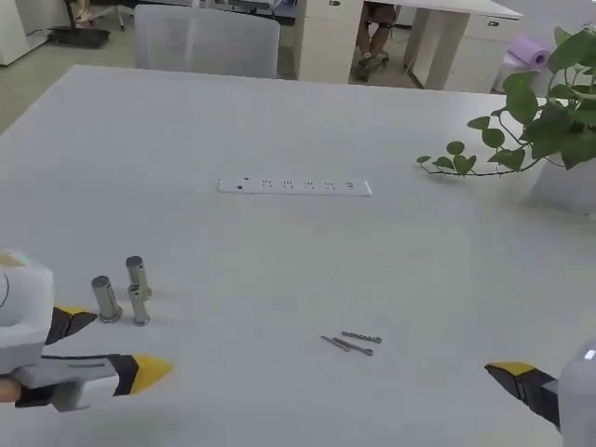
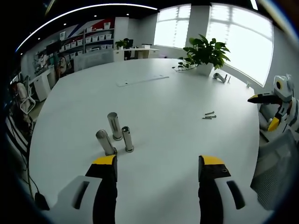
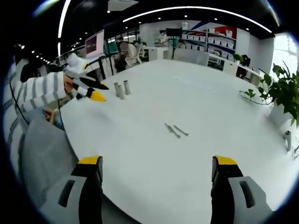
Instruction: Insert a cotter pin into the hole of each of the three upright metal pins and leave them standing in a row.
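Metal pins [image 1: 137, 276] cylindrical, shiny; cotter pins [image 1: 350, 345] thin

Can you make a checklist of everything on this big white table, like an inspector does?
Surface: white table, flat and bare in most places.
Job's things: three metal pins stand upright in a tight bunch, not a row. The cotter pins lie flat in a little group, apart from them.
Clutter: a white power strip in the middle, and a leafy plant at the table's far right.
Grippers: the left gripper is open and holds nothing, near the metal pins. The right gripper is open and holds nothing.
Cables: nothing seen.
Surroundings: a chair behind the table and a seated person further back.
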A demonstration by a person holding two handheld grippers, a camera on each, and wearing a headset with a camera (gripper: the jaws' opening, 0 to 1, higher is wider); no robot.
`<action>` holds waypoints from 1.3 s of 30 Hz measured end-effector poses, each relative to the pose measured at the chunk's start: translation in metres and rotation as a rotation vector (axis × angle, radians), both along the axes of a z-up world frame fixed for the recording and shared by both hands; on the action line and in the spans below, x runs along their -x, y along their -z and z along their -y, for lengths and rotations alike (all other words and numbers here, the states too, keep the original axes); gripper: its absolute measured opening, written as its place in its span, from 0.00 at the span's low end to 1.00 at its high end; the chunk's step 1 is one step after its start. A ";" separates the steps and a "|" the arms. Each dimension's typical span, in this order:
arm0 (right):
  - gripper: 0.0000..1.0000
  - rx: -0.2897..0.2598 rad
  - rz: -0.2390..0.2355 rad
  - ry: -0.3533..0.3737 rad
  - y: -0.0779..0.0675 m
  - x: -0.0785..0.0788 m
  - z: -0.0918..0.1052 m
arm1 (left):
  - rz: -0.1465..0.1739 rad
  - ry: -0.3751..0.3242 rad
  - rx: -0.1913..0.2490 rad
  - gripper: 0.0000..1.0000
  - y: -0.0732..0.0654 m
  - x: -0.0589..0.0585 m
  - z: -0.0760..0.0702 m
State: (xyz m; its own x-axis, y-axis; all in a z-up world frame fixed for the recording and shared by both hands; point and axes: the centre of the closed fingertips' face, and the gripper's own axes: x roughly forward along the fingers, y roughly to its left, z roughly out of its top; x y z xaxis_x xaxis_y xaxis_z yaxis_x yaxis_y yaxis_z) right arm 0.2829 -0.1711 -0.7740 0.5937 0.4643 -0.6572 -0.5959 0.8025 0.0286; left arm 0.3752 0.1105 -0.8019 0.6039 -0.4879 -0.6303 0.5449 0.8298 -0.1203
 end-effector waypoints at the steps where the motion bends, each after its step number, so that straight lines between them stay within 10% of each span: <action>1: 0.98 0.000 -0.002 0.002 0.000 0.000 0.000 | 0.001 -0.002 0.002 0.67 0.001 -0.002 0.000; 16: 0.98 -0.005 -0.020 -0.001 0.003 0.005 0.001 | 0.025 -0.077 -0.027 0.36 0.014 -0.029 -0.003; 39: 0.97 -0.031 -0.039 -0.002 0.008 0.008 -0.002 | -0.012 -0.289 -0.060 0.19 0.036 -0.054 -0.012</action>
State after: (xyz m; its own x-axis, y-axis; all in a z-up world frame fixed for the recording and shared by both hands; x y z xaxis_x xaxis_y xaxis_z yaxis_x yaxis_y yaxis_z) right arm 0.2745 -0.1689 -0.7818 0.5668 0.4858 -0.6654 -0.5954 0.7998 0.0768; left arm 0.4293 0.1227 -0.8376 0.7049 -0.2585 -0.6605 0.2837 0.9562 -0.0714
